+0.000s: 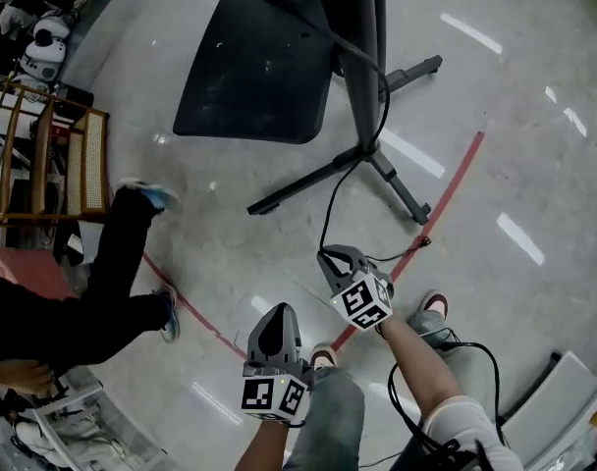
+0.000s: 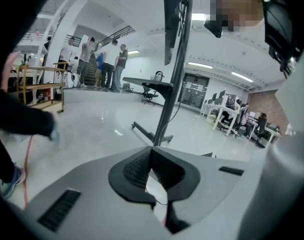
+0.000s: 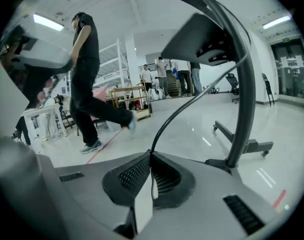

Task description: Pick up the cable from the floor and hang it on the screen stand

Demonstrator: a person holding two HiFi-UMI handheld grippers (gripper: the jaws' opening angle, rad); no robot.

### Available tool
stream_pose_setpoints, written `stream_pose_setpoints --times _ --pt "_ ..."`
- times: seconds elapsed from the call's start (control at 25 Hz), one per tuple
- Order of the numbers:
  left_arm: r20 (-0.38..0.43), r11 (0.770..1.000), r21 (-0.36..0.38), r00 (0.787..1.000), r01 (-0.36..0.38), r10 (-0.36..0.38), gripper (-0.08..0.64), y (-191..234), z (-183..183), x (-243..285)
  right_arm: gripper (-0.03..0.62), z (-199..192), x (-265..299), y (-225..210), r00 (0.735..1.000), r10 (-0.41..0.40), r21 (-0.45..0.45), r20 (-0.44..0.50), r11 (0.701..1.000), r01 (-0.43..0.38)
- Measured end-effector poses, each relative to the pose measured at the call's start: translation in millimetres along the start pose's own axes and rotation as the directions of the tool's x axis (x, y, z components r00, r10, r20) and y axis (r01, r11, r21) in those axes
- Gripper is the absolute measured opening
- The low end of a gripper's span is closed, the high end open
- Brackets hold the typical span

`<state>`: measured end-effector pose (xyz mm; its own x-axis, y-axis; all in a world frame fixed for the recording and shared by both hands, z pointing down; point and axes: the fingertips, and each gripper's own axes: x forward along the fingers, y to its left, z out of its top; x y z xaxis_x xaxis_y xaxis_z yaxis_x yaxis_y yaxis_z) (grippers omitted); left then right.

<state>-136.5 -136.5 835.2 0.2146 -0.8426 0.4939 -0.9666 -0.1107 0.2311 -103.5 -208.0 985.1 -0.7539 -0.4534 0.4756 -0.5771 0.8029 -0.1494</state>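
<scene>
The black cable drops from the screen stand to my right gripper, which is shut on its lower part above the floor. In the right gripper view the cable rises from the pinched jaw tips in a curve toward the underside of the screen, beside the stand's bent post. My left gripper hangs lower left of the right one, its jaws together and holding nothing. In the left gripper view its tips meet, with the stand straight ahead.
A person in black walks at the left, next to a wooden cart. A red floor line runs past the stand's legs. Several people and desks stand far off. A white object lies at lower right.
</scene>
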Motion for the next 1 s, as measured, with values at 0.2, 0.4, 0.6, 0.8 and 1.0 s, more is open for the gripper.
stream_pose_setpoints --times 0.2,0.4,0.6,0.8,1.0 --pt "-0.008 0.997 0.021 0.997 0.076 -0.076 0.003 -54.1 46.4 -37.5 0.026 58.7 -110.0 27.9 0.999 -0.003 -0.080 0.039 0.997 0.006" --pt "0.009 0.993 0.024 0.993 0.120 -0.120 0.003 -87.3 103.6 -89.8 0.026 140.3 -215.1 64.0 0.997 0.017 -0.154 0.077 0.988 -0.005" --pt "0.038 0.977 0.092 0.980 0.190 -0.194 0.003 -126.0 168.6 -146.4 0.026 226.3 -300.9 109.3 0.992 0.121 -0.269 0.034 0.957 -0.108" --pt "0.095 0.947 0.175 0.952 0.271 -0.290 0.003 -158.6 236.0 -202.0 0.026 328.0 -367.4 130.0 0.985 0.175 -0.363 0.005 0.918 -0.161" --pt "0.154 0.922 0.285 0.937 0.261 -0.313 0.003 -173.8 300.6 -261.4 0.026 403.8 -409.0 163.0 0.976 0.201 -0.463 -0.085 0.860 -0.217"
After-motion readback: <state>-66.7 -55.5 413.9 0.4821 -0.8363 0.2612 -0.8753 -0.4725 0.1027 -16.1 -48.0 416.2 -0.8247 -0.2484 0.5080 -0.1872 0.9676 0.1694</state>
